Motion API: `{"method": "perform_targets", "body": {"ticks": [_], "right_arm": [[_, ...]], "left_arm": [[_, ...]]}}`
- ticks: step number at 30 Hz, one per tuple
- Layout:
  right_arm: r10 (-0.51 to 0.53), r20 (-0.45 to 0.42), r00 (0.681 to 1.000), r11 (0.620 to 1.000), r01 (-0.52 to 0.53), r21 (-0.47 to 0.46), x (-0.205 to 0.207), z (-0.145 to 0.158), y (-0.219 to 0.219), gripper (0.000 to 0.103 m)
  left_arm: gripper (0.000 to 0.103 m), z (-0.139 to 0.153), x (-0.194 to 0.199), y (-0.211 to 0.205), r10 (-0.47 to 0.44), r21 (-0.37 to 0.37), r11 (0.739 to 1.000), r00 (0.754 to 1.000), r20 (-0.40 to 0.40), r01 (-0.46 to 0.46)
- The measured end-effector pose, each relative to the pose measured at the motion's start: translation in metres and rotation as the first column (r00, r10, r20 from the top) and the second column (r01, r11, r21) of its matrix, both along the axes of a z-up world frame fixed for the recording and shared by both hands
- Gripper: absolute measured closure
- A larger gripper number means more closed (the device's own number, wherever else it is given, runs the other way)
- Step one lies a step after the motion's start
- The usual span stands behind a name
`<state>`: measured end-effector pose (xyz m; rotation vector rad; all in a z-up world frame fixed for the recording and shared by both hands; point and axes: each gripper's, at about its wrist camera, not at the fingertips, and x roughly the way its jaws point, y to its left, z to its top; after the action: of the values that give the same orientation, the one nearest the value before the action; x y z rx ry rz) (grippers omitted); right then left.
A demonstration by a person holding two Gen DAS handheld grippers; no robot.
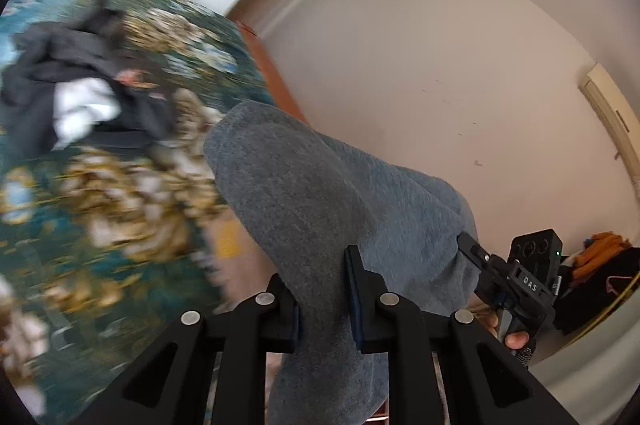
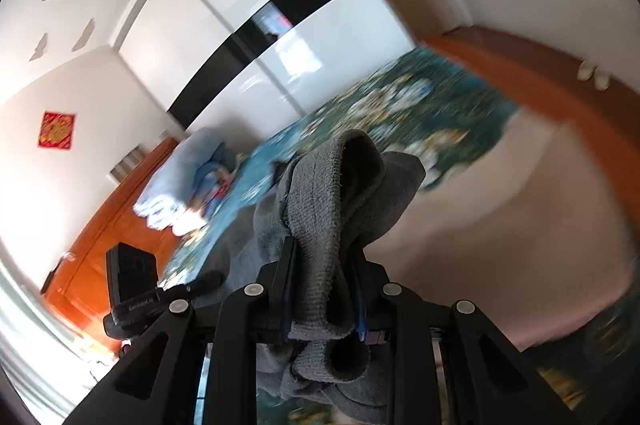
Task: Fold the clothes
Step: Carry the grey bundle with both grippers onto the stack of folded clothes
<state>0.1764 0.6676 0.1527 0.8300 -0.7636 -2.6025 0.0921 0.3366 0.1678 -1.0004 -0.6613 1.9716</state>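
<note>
Gripping the grey garment (image 1: pixel 320 209) between its two fingers, the left gripper (image 1: pixel 326 301) is clenched on a smooth stretch of the cloth, which rises ahead of it as a rounded fold and hangs down below the jaws. The right gripper (image 2: pixel 325 289) is likewise clenched on the same garment (image 2: pixel 340 185), here on a ribbed band, probably a cuff or waistband, though blur makes that uncertain; the ribbed part loops up above the fingers and a second loop sags beneath them. The garment is held up in the air between the two tools, above the bed (image 1: pixel 132 185) with its teal and gold flowered cover. In the left view the right gripper (image 1: pixel 468 249) appears at the lower right, biting the far edge of the cloth, with a fingertip of the right hand (image 1: pixel 516 339) on its handle. On the cover at the left lies a dark pile of clothes (image 1: pixel 80 89) with a white piece in it. In the right view a pale blue pillow (image 2: pixel 188 169) lies at the far end of the bed, next to an orange wooden cabinet (image 2: pixel 100 237). A white wardrobe (image 2: pixel 240 25) with a black stripe stands behind. Both views are smeared with motion.
</note>
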Motion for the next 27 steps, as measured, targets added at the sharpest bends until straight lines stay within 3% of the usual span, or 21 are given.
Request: {"method": "perform_targets", "body": {"ticks": [2,5,9,12,14,15,16,17,18,21,23,27], "right_arm": [[-0.032,-0.012,0.999,0.999,0.032,0.030,-0.009,0.006,0.027,0.078],[-0.062,-0.007,0.998,0.996,0.062,0.070,-0.024,-0.003,0.060,0.078],[-0.111,0.096,0.989,0.993,0.107,0.049,-0.047,-0.054,0.083,0.078],[-0.128,0.127,0.984,0.991,0.131,-0.016,-0.055,-0.091,0.098,0.072],[-0.145,0.095,0.985,0.988,0.149,-0.043,-0.045,-0.090,0.104,0.064],[-0.155,0.081,0.985,0.986,0.160,-0.048,-0.040,-0.088,0.107,0.059],[-0.166,0.067,0.984,0.984,0.170,-0.053,-0.034,-0.086,0.109,0.048],[-0.184,0.051,0.982,0.982,0.185,-0.025,-0.027,-0.079,0.108,0.045],[-0.206,0.033,0.978,0.978,0.205,0.024,-0.020,-0.070,0.105,0.045],[-0.254,-0.036,0.967,0.954,0.256,0.156,-0.002,-0.044,0.089,0.044],[-0.225,-0.092,0.970,0.950,0.239,0.202,0.002,-0.029,0.072,0.044],[-0.081,-0.133,0.988,0.967,0.111,0.230,-0.010,-0.033,0.033,0.044]], "left_arm": [[0.083,-0.001,-0.014,0.032,-0.025,0.027,0.999,1.000,0.001,0.025],[0.083,-0.030,-0.028,0.065,-0.057,0.026,0.998,0.997,0.058,0.056],[0.084,-0.075,-0.039,0.089,-0.064,-0.053,0.996,0.989,0.130,0.071],[0.080,-0.085,-0.041,0.084,-0.073,-0.032,0.996,0.988,0.138,0.078],[0.078,-0.079,-0.039,0.079,-0.084,-0.039,0.995,0.988,0.131,0.090],[0.071,-0.075,-0.037,0.076,-0.073,-0.063,0.995,0.990,0.117,0.081],[0.064,-0.071,-0.034,0.073,-0.063,-0.086,0.994,0.993,0.103,0.072],[0.048,-0.067,-0.032,0.069,-0.053,-0.109,0.992,0.995,0.089,0.062],[0.042,-0.063,-0.029,0.066,-0.043,-0.131,0.990,0.996,0.074,0.052],[0.041,-0.042,-0.016,0.070,-0.003,-0.184,0.983,0.999,-0.048,-0.005],[0.040,-0.030,-0.001,0.080,-0.005,-0.223,0.975,0.993,-0.120,-0.023],[0.040,-0.048,0.007,0.120,-0.104,-0.273,0.960,0.987,-0.126,0.066]]}}
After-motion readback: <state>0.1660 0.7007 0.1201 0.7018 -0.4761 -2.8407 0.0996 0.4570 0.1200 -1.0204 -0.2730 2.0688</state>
